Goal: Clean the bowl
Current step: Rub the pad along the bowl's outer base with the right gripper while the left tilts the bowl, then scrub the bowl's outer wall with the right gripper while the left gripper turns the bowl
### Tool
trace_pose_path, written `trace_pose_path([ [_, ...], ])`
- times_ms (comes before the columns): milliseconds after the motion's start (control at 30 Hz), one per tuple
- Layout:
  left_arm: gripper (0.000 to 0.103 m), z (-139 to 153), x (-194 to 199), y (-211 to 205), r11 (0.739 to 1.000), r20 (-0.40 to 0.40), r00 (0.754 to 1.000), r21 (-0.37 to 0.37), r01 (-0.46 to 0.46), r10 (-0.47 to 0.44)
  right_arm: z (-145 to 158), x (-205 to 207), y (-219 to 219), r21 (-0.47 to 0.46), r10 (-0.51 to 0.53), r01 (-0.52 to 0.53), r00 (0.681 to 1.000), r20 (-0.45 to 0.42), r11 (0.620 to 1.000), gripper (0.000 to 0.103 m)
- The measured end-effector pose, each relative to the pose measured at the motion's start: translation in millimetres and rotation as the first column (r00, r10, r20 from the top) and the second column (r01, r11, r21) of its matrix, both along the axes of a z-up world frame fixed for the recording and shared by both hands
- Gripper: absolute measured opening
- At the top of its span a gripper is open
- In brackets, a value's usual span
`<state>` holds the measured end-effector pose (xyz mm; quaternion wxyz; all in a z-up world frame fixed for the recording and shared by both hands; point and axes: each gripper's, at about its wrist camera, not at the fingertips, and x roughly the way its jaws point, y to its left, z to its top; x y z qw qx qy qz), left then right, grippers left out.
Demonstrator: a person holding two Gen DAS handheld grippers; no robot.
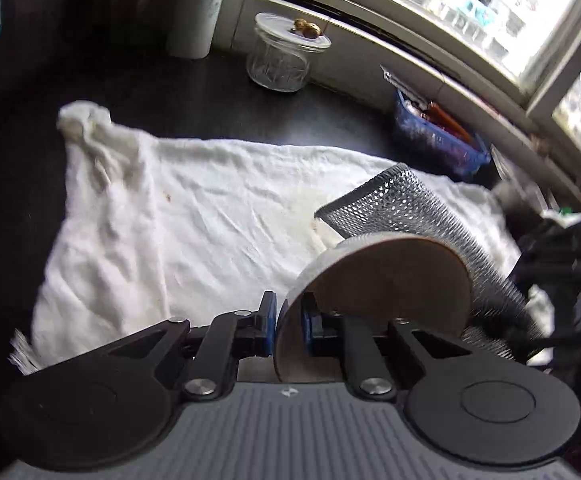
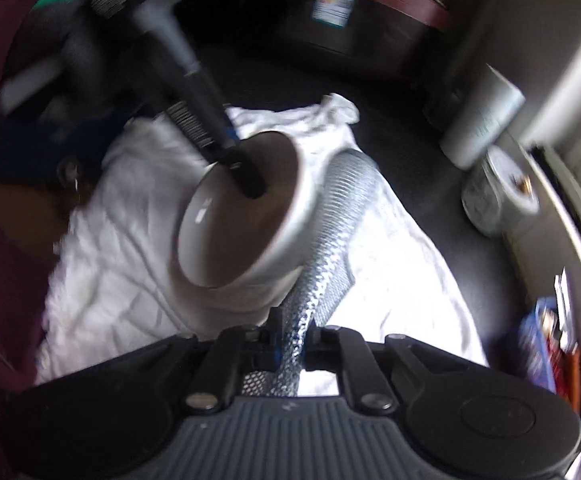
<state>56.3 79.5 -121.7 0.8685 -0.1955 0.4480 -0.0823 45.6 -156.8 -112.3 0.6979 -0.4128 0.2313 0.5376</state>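
My left gripper (image 1: pixel 288 330) is shut on the rim of a bowl (image 1: pixel 386 284), white outside and brown inside, held tilted above a white cloth (image 1: pixel 194 224). My right gripper (image 2: pixel 292 346) is shut on a silver mesh scrubbing sheet (image 2: pixel 326 248) that runs up against the bowl's outer wall (image 2: pixel 286 216). The left gripper's fingers (image 2: pixel 246 176) reach into the bowl in the right wrist view. The mesh sheet (image 1: pixel 394 200) stands just behind the bowl in the left wrist view. The right gripper's body (image 1: pixel 562 264) is at the right edge, blurred.
The cloth lies on a dark counter (image 1: pixel 194 92). A glass jar with a lid (image 1: pixel 280 54) and a white roll (image 1: pixel 198 8) stand at the back. A blue basket of items (image 1: pixel 434 136) sits by the window ledge (image 1: pixel 410 52). A dark pot (image 2: pixel 350 20) stands beyond the cloth.
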Motion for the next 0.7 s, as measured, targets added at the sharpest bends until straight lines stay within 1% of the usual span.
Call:
trace_pose_path([
  [33,0.013,-2.9,-0.3,4.9,0.998,-0.021,0.999,-0.053,-0.039,0.038,-2.5,-6.8,2.7,-0.014,0.029,-0.029,0.999,0.037,0.999,0.009],
  [100,0.013,-12.7,-0.5,17.6,0.974,-0.099,0.986,-0.169,-0.153,0.137,-7.2,-15.2,4.9,-0.043,0.078,-0.075,0.993,0.092,0.996,0.009],
  [133,0.013,-19.4,-1.8,22.7,0.952,-0.145,0.973,-0.224,-0.208,0.178,-7.4,-14.9,5.3,-0.042,0.08,-0.076,0.992,0.093,0.996,0.009],
  [167,0.013,-29.2,-4.2,28.9,0.913,-0.211,0.951,-0.296,-0.28,0.224,-7.5,-14.2,5.6,-0.039,0.08,-0.076,0.993,0.092,0.996,0.009],
  [200,0.012,-36.6,-6.1,32.9,0.879,-0.262,0.932,-0.342,-0.332,0.25,-7.6,-13.6,6.0,-0.037,0.08,-0.077,0.993,0.092,0.996,0.009],
  [267,0.012,-45.8,-10.0,30.9,0.852,-0.321,0.913,-0.374,-0.365,0.251,-7.8,-12.4,6.8,-0.033,0.08,-0.077,0.993,0.091,0.996,0.009],
  [300,0.012,-47.2,-10.9,28.2,0.855,-0.331,0.913,-0.372,-0.36,0.24,-7.9,-11.8,7.1,-0.03,0.08,-0.077,0.993,0.091,0.997,0.009],
  [400,0.012,-39.5,-8.6,17.1,0.911,-0.291,0.94,-0.31,-0.271,0.18,-8.2,-9.9,8.2,-0.024,0.08,-0.078,0.993,0.089,0.997,0.009],
  [433,0.013,-33.8,-6.7,10.9,0.942,-0.263,0.954,-0.258,-0.215,0.146,-8.3,-9.3,8.6,-0.021,0.08,-0.078,0.993,0.089,0.997,0.008],
  [467,0.017,-24.0,-3.1,1.7,0.979,-0.219,0.972,-0.162,-0.126,0.089,-8.4,-8.7,9.0,-0.019,0.08,-0.078,0.993,0.088,0.997,0.009],
  [500,0.021,-15.6,-0.8,-7.2,0.996,-0.185,0.982,-0.068,-0.052,0.039,-8.5,-8.1,9.4,-0.017,0.08,-0.079,0.993,0.088,0.997,0.009],
  [533,0.021,-6.9,0.8,-18.0,0.999,-0.155,0.988,0.05,0.016,-0.009,-8.8,-7.3,9.2,-0.014,0.076,-0.075,0.993,0.086,0.997,0.009],
  [567,0.021,2.4,3.3,-30.1,0.979,-0.127,0.99,0.186,0.088,-0.065,-9.1,-6.6,9.1,-0.012,0.073,-0.072,0.994,0.084,0.997,0.009],
  [600,0.021,8.5,5.9,-38.2,0.949,-0.108,0.988,0.284,0.135,-0.109,-9.4,-5.8,9.0,-0.01,0.069,-0.069,0.994,0.081,0.998,0.009],
  [633,0.021,13.3,8.8,-44.1,0.916,-0.094,0.985,0.364,0.168,-0.143,-9.7,-5.1,8.8,-0.007,0.066,-0.066,0.995,0.079,0.998,0.009],
  [667,0.021,17.7,12.0,-49.0,0.883,-0.084,0.981,0.426,0.195,-0.176,-10.0,-3.9,9.1,-0.006,0.061,-0.06,0.995,0.079,0.998,0.009],
  [700,0.021,21.0,14.6,-51.6,0.863,-0.075,0.977,0.459,0.213,-0.201,-10.3,-2.8,9.5,-0.004,0.055,-0.055,0.995,0.079,0.998,0.009],
])
